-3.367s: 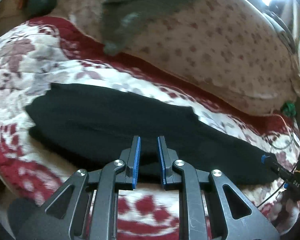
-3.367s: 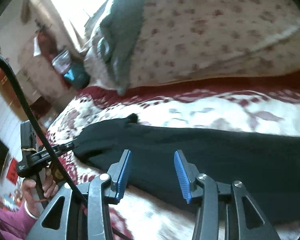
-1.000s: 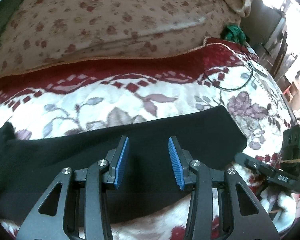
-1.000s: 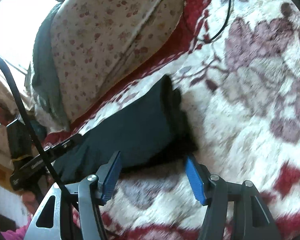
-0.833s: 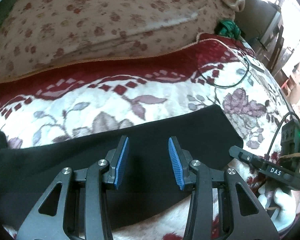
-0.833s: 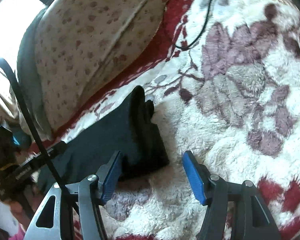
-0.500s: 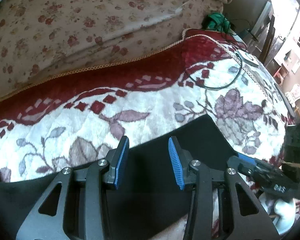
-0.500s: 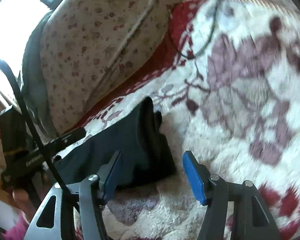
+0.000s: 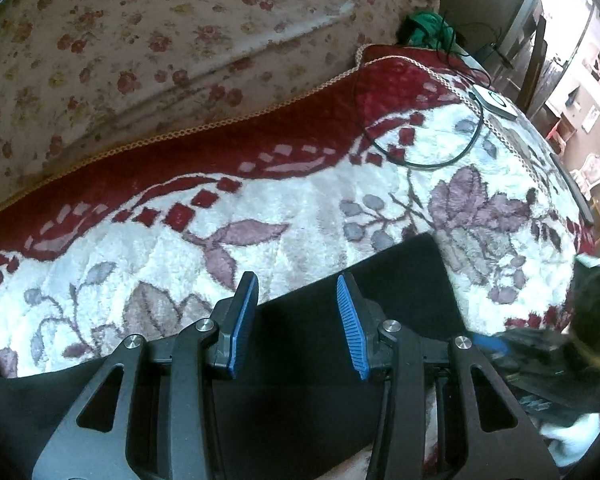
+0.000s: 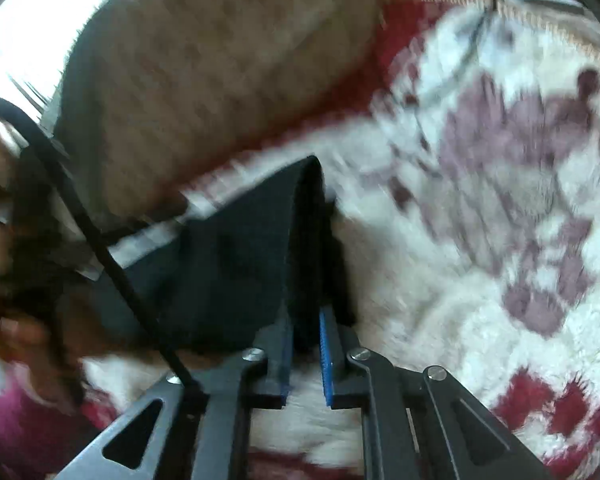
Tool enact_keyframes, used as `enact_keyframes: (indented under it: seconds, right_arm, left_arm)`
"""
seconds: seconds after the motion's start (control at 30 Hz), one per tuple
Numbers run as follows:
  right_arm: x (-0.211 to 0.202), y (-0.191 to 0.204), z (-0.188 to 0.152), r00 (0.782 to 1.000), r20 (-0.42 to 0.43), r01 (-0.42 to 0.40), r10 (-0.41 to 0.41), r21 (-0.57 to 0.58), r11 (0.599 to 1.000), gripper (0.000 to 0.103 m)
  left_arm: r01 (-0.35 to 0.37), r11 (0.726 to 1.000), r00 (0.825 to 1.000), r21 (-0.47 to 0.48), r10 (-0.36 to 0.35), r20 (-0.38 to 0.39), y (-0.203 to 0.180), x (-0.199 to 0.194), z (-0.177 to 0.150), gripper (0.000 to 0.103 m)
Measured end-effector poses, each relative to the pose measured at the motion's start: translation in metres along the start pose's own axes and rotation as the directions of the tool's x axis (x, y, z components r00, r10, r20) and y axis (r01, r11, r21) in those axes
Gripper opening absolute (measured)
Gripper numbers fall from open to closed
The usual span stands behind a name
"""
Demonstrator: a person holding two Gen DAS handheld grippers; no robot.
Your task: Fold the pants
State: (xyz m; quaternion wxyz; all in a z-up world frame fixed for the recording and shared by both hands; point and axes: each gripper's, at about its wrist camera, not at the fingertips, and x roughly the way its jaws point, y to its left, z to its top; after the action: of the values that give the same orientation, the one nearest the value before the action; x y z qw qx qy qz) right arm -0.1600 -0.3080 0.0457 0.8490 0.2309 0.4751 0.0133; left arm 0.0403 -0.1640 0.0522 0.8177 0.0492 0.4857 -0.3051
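The black pants (image 9: 400, 280) lie flat along a red and white floral blanket (image 9: 300, 208). My left gripper (image 9: 296, 296) is open, its blue pads over the pants' far edge near the end of the cloth, gripping nothing. In the right wrist view the pants (image 10: 240, 248) are lifted at their end edge. My right gripper (image 10: 305, 324) is shut on that edge, with the black cloth pinched between the blue pads. The right view is blurred by motion.
A floral cushion (image 9: 160, 40) backs the blanket. A black cable (image 9: 420, 160) and a white device (image 9: 496, 102) lie at the far right of the blanket. Green yarn (image 9: 424, 28) sits behind. A hand in a pink sleeve (image 10: 20, 340) shows at left.
My right gripper has closed on the end edge of the pants and raised it. My left gripper has shifted further toward that end of the pants and stays open.
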Motion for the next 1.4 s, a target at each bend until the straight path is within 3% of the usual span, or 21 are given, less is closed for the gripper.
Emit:
enact_keyframes:
  seconds: [0.03, 0.1, 0.13, 0.17, 0.3, 0.53, 0.63, 0.7, 0.77, 0.83, 1.03, 1.1, 1.2, 1.3, 1.33, 1.4]
  right_arm:
    - [-0.001, -0.001, -0.001, 1.000, 0.012, -0.011, 0.010, 0.020, 1.000, 0.015]
    - [-0.013, -0.005, -0.003, 0.997, 0.051, -0.064, 0.060, 0.081, 0.995, 0.038]
    - [-0.019, -0.008, -0.005, 0.994, 0.064, -0.091, 0.084, 0.118, 0.989, 0.056]
    - [-0.024, -0.011, -0.006, 0.993, 0.067, -0.100, 0.092, 0.137, 0.985, 0.058]
    - [-0.025, -0.018, -0.021, 0.993, 0.033, -0.120, 0.116, 0.187, 0.975, 0.058]
    - [-0.017, -0.030, -0.023, 0.967, 0.132, -0.246, 0.219, 0.252, 0.936, 0.059]
    - [-0.011, -0.040, -0.021, 0.943, 0.177, -0.322, 0.282, 0.271, 0.907, 0.059]
    - [-0.008, -0.038, -0.020, 0.935, 0.192, -0.341, 0.297, 0.262, 0.903, 0.054]
    - [-0.006, -0.038, -0.018, 0.935, 0.188, -0.342, 0.301, 0.253, 0.905, 0.032]
    - [-0.004, -0.042, -0.019, 0.926, 0.187, -0.370, 0.328, 0.279, 0.886, 0.021]
    - [-0.013, -0.036, -0.022, 0.889, 0.227, -0.446, 0.397, 0.239, 0.863, 0.017]
    - [-0.012, -0.034, -0.020, 0.884, 0.231, -0.456, 0.407, 0.232, 0.859, 0.017]
    - [-0.009, -0.033, -0.019, 0.884, 0.227, -0.458, 0.410, 0.234, 0.858, 0.017]
    - [-0.003, -0.037, -0.018, 0.893, 0.209, -0.443, 0.398, 0.257, 0.859, 0.017]
    - [-0.002, -0.038, -0.018, 0.896, 0.202, -0.439, 0.396, 0.264, 0.859, 0.017]
    - [0.001, -0.041, -0.019, 0.894, 0.193, -0.445, 0.404, 0.283, 0.850, 0.017]
  left_arm:
    - [0.002, 1.000, 1.000, 0.004, -0.002, 0.001, -0.001, 0.000, 0.001, 0.040]
    - [0.003, 1.000, 1.000, 0.023, -0.003, 0.002, -0.004, 0.002, 0.003, 0.040]
    - [0.007, 0.999, 1.000, 0.037, -0.007, -0.006, -0.006, 0.005, 0.005, 0.040]
    - [0.019, 0.999, 1.000, 0.051, -0.018, -0.022, -0.008, 0.009, 0.008, 0.040]
    - [0.055, 0.992, 0.996, 0.116, -0.047, -0.074, -0.015, 0.026, 0.016, 0.044]
    - [0.158, 0.952, 0.977, 0.262, -0.112, -0.182, -0.016, 0.049, 0.024, 0.044]
    - [0.229, 0.935, 0.957, 0.272, -0.166, -0.238, -0.008, 0.057, 0.028, 0.047]
    - [0.239, 0.927, 0.953, 0.288, -0.168, -0.251, -0.005, 0.060, 0.029, 0.055]
    - [0.264, 0.914, 0.946, 0.308, -0.183, -0.268, -0.004, 0.065, 0.029, 0.056]
    - [0.290, 0.897, 0.937, 0.333, -0.196, -0.288, -0.007, 0.068, 0.029, 0.059]
    - [0.330, 0.834, 0.925, 0.441, -0.193, -0.327, -0.028, 0.075, 0.031, 0.066]
    - [0.370, 0.813, 0.911, 0.451, -0.221, -0.349, -0.032, 0.079, 0.034, 0.066]
    - [0.440, 0.789, 0.876, 0.429, -0.271, -0.399, -0.036, 0.084, 0.037, 0.066]
    - [0.455, 0.761, 0.870, 0.462, -0.269, -0.414, -0.043, 0.087, 0.035, 0.067]
    - [0.471, 0.740, 0.863, 0.481, -0.275, -0.423, -0.045, 0.088, 0.035, 0.067]
    - [0.497, 0.724, 0.848, 0.478, -0.288, -0.446, -0.046, 0.089, 0.035, 0.067]
